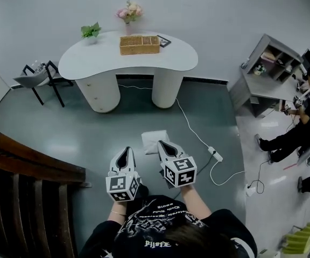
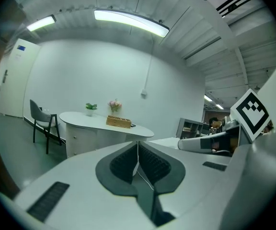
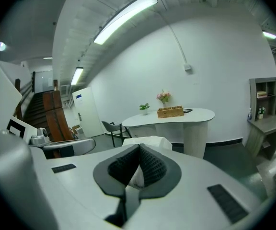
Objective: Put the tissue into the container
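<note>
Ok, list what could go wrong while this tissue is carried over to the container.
1. The right gripper's jaws are shut on just part of the tissue. Most of it sticks out loose beyond them and could slip free.
2. A cable and power strip lie on the floor toward the table, so tripping or snagging is possible.
3. The flower vase stands just behind the container and could be knocked.
</note>
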